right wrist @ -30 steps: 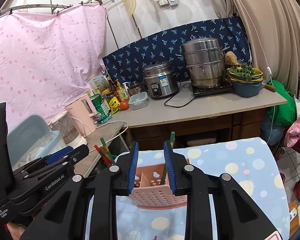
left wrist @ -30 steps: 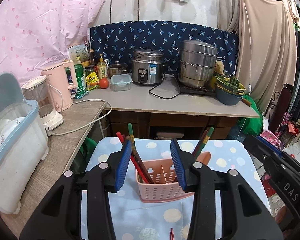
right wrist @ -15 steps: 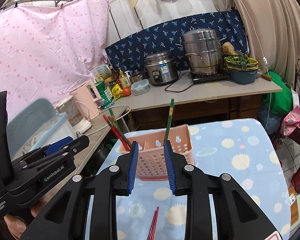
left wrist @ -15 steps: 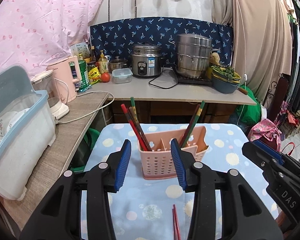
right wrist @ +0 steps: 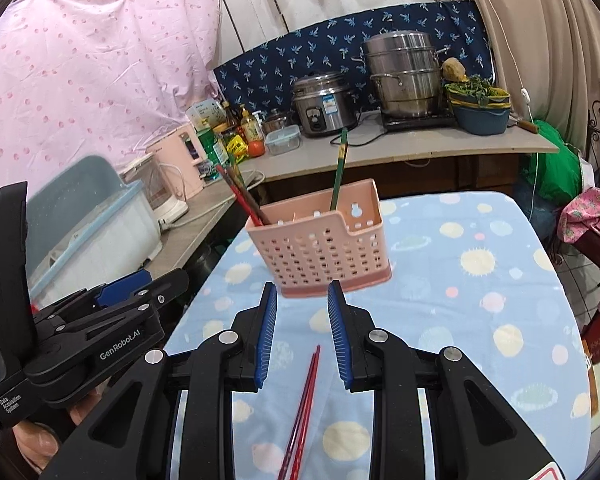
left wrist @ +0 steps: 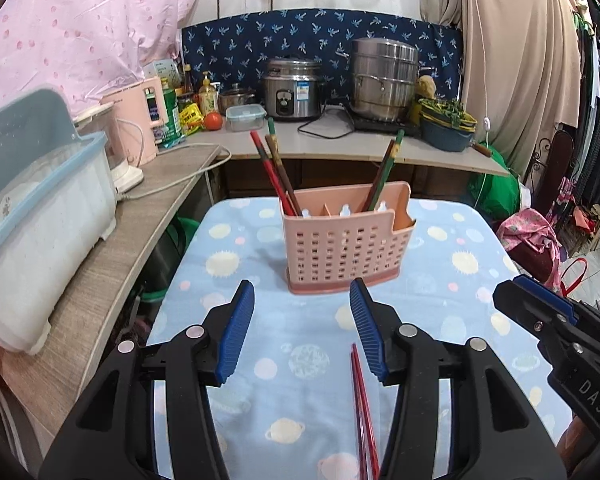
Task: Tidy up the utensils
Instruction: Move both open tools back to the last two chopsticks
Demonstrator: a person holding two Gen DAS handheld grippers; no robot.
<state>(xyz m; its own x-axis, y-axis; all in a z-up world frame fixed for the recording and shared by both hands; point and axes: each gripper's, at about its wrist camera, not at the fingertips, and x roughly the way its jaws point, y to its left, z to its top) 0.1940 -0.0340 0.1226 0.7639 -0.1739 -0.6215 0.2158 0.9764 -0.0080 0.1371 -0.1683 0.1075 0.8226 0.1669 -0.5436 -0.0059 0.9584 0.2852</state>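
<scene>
A pink perforated utensil basket point(left wrist: 346, 244) point(right wrist: 320, 246) stands on the blue planet-print cloth point(left wrist: 260, 320) point(right wrist: 480, 300). Red and green chopsticks point(left wrist: 276, 172) point(right wrist: 240, 196) lean in its left end, and more green ones point(left wrist: 384, 172) point(right wrist: 338, 168) stand toward its right. A red pair of chopsticks point(left wrist: 362, 412) point(right wrist: 302, 408) lies flat on the cloth in front of it. My left gripper point(left wrist: 302, 292) hangs short of the basket, its jaws opening with nothing between them. My right gripper point(right wrist: 302, 292) stands open and empty above the far tips of the flat red pair.
A wooden counter point(left wrist: 112, 248) on the left carries a blue-rimmed plastic bin point(left wrist: 40, 216), a pink kettle point(left wrist: 140, 120) and a cable. Behind, a worktop point(left wrist: 332, 140) holds a rice cooker, steel pots, bottles and bowls. Bags and clothes crowd the right.
Both grippers have drawn back from the basket and sunk toward the cloth. The flat red pair of chopsticks has come into view. The left jaws stand wider.
</scene>
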